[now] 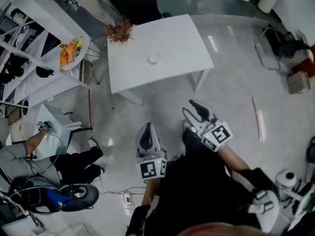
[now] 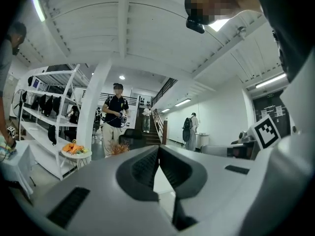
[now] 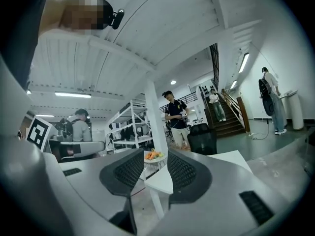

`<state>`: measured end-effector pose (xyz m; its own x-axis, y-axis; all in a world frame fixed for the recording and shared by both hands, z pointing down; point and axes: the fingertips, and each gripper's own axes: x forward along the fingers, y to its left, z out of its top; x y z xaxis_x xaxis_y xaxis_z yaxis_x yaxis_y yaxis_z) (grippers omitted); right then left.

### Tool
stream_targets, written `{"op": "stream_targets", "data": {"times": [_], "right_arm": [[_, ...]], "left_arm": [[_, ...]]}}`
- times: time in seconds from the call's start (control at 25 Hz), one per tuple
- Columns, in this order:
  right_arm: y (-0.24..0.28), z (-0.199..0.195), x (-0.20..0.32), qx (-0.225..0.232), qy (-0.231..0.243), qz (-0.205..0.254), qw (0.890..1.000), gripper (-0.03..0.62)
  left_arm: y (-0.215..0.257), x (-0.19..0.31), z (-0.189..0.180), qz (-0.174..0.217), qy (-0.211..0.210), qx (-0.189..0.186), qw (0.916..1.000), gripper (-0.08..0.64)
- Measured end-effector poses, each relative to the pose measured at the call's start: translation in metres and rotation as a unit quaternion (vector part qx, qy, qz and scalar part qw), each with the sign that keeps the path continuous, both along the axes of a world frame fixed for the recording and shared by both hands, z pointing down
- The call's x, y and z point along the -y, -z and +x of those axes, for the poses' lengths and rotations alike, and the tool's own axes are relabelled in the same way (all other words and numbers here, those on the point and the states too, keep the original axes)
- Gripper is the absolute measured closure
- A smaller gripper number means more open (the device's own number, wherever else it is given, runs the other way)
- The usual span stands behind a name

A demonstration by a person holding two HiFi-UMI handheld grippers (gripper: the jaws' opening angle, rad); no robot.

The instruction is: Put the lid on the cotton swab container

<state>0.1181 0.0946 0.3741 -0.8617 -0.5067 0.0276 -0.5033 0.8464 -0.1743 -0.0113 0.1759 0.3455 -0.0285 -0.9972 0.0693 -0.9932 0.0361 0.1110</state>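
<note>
A small white round thing [image 1: 152, 59] sits alone near the middle of the white table [image 1: 182, 38]; it is too small to tell whether it is the container or the lid. Both grippers hang over the floor in front of the table, well short of it. My left gripper [image 1: 147, 127] is shut with nothing in it, and its pads meet in the left gripper view [image 2: 158, 150]. My right gripper [image 1: 191, 108] is open and empty. Between its fingers [image 3: 183, 171] in the right gripper view I see the table's corner [image 3: 162, 180].
A dried brown plant [image 1: 119, 31] stands on the table's far left corner. A black chair [image 1: 135, 1] is behind the table. A round side table with orange things [image 1: 74, 50] and white shelving [image 1: 29, 43] stand at the left. A person [image 1: 54, 161] sits at lower left.
</note>
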Motion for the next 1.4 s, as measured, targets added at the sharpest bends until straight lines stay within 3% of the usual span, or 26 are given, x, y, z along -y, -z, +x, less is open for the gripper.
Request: {"op": "stream_targets", "data": {"times": [0.44,0.68,0.84,1.0,1.4], "right_arm": [[-0.027,-0.019,0.147,-0.026,0.066,-0.018,0.997,0.453],[-0.08,-0.095,0.238,-0.062,0.111,-0.041,0.991,0.443],[-0.105,-0.112,0.251,-0.091,0.13,-0.029,0.987,0.437],[-0.122,-0.106,0.273,-0.106,0.137,-0.027,0.985,0.42],[-0.18,-0.128,0.331,-0.163,0.148,-0.054,0.974,0.396]], "left_arm": [[-0.019,0.133,-0.011,-0.021,0.055,0.007,0.9982,0.554],[-0.067,0.218,-0.08,-0.048,0.072,0.006,0.9962,0.554],[-0.097,0.23,-0.095,-0.061,0.067,0.007,0.9959,0.554],[-0.119,0.254,-0.089,-0.074,0.055,0.012,0.9957,0.554],[-0.185,0.322,-0.114,-0.115,0.008,0.029,0.9929,0.552]]}}
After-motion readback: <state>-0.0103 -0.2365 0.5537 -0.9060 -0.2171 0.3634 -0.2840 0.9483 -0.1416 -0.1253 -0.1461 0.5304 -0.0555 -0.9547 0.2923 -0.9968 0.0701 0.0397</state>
